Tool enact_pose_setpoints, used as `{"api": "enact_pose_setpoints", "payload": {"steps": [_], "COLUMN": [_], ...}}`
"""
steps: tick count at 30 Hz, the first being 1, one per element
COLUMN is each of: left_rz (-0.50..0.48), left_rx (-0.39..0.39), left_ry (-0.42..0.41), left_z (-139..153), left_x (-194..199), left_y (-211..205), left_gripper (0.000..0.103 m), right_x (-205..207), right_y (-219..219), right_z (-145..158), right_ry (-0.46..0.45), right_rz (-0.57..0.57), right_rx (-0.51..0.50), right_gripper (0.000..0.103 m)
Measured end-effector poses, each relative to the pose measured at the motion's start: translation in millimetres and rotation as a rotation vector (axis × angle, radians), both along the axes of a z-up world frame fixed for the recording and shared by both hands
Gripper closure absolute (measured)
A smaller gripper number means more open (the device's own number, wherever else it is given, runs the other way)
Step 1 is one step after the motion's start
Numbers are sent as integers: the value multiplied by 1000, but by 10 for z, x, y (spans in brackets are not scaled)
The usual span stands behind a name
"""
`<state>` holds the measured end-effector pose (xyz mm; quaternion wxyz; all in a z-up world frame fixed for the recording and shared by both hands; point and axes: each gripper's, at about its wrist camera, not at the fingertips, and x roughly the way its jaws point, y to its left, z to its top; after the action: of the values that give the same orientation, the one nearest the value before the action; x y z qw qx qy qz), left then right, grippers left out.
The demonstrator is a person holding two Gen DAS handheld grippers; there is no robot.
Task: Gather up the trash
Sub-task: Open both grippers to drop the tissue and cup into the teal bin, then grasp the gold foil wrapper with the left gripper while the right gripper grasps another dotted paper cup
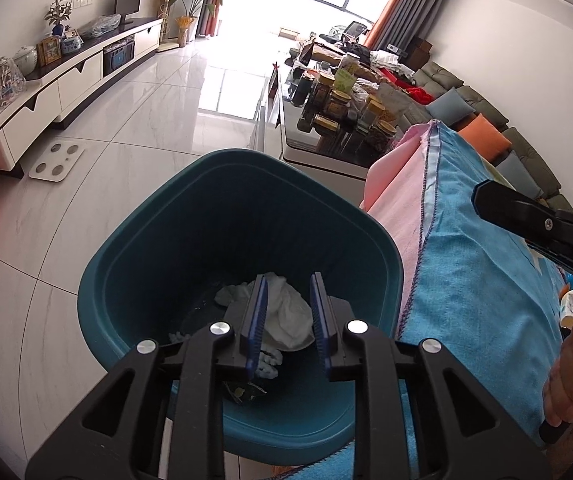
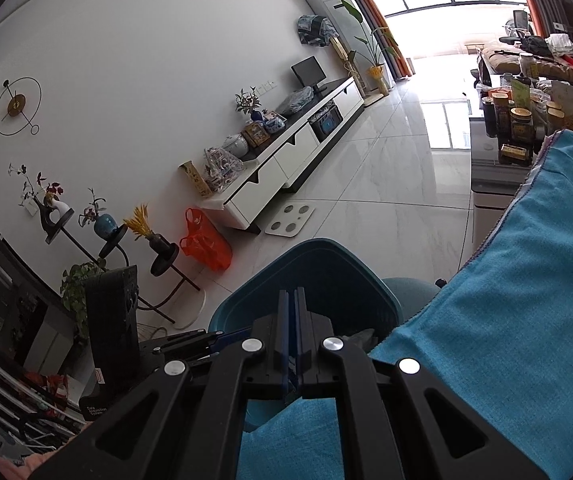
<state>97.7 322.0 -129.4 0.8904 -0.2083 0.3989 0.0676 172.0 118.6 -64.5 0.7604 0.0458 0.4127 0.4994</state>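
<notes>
A teal trash bin (image 1: 158,240) stands on the floor beside a table draped in a blue cloth (image 1: 486,264). Crumpled white tissue (image 1: 286,312) and small scraps lie at its bottom. My left gripper (image 1: 288,316) hangs open and empty over the bin's mouth. My right gripper (image 2: 291,320) is shut with nothing visible between its pads, above the cloth edge near the bin (image 2: 246,292). It also shows at the right of the left wrist view (image 1: 482,196). The left gripper appears at the lower left in the right wrist view (image 2: 222,338).
A white TV cabinet (image 1: 66,76) runs along the left wall, with a bathroom scale (image 1: 56,162) on the floor. An orange plastic bag (image 2: 206,246) sits by plant stands. A coffee table with several jars (image 1: 346,112) and a sofa (image 1: 486,120) lie beyond.
</notes>
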Motion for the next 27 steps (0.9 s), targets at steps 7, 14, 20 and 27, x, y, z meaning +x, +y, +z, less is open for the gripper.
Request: {"api": "enact_pose_setpoints", "payload": {"steps": [7, 14, 20, 27], "left_rz": [-30, -94, -247, -465], "left_rx": [33, 38, -4, -59], "left_ry": [-88, -193, -246, -241], "left_z": [275, 614, 763, 702], "left_x": [-76, -253, -235, -165], "left_y": [-237, -667, -1316, -2182], "left_gripper": [66, 51, 48, 48], "right_x": [-75, -238, -407, -527], "right_y": [-245, -771, -1408, -2232], "right_z": [59, 225, 357, 439], "right_ry": [-18, -73, -151, -200], "right_rz": [-13, -79, -182, -344], "right_rx": [6, 3, -11, -32], "right_gripper": [97, 79, 69, 65]}}
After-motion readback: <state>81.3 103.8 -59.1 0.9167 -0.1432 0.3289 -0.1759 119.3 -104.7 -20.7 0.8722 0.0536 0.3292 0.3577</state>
